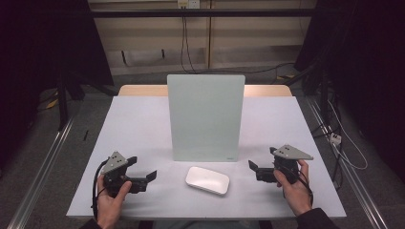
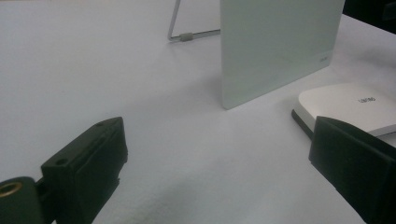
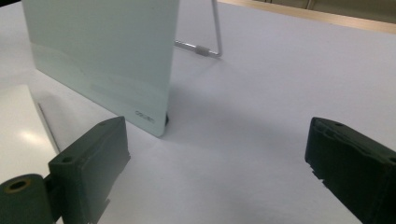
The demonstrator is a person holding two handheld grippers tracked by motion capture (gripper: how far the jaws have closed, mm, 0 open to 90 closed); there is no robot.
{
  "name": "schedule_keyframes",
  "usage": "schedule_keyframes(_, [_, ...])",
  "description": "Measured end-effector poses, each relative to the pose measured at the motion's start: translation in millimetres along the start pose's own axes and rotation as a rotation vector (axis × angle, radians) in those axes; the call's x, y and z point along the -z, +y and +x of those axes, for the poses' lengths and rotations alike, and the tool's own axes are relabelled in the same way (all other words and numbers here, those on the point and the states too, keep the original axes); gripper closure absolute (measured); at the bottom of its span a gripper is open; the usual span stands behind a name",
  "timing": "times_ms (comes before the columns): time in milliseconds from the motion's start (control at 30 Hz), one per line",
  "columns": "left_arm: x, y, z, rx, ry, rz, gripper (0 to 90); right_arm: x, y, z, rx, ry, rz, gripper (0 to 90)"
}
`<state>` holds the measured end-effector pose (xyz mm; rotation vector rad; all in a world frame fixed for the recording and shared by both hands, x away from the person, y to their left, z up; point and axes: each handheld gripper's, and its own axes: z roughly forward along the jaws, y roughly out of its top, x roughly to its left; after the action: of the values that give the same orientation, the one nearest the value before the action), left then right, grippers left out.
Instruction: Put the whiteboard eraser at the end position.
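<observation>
White cloth covers the desk (image 1: 138,124), and both your hands sit near its front edge. Your left hand (image 1: 111,202) holds the left gripper (image 1: 149,177) close to the front left corner, jaws spread wide with nothing between them, tips pointing inward along the front edge. Your right hand (image 1: 293,188) holds the right gripper (image 1: 253,167) toward the front right corner, jaws likewise wide apart and gripping nothing, tips facing left.

Between the two grippers, near the middle of the front edge, lies the white pad (image 1: 207,180), flat, rounded at the corners, with a dark underside that shows in the left gripper view (image 2: 348,105). It is apart from both grippers. In the left gripper view the right jaw overlaps its near corner; contact cannot be told there.

Just behind the pad, at the desk's centre, stands the pale green board (image 1: 205,117), upright and leaning slightly back. A wire stand (image 3: 205,49) props it from behind. The board's lower edge rests on the cloth.

Beyond the far edge, cables (image 1: 185,45) hang down the wall.
</observation>
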<state>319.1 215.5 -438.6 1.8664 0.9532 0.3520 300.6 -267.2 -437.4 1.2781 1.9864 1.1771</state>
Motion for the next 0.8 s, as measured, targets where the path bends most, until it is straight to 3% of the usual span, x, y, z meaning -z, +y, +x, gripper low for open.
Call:
schedule_keyframes(367, [2.4, -0.5, 1.3, 0.009, 0.017, -0.013, 4.2, 12.9, -14.6, -16.8, -0.026, -0.031, 0.004, 6.2])
schedule_keyframes(633, [1.9, -0.7, 0.8, 0.004, 0.021, -0.017, 4.2, 17.6, -23.5, -21.9, -0.044, -0.055, -0.003, 6.2])
schedule_keyframes(700, [1.9, -0.9, 0.7, 0.007, 0.025, -0.017, 4.2, 17.4, -22.7, -22.4, -0.077, -0.050, -0.012, 6.4])
schedule_keyframes(800, [1.6, -1.7, 0.4, 0.011, 0.029, -0.020, 4.3, 18.5, -22.7, -22.9, -0.074, -0.060, -0.016, 6.2])
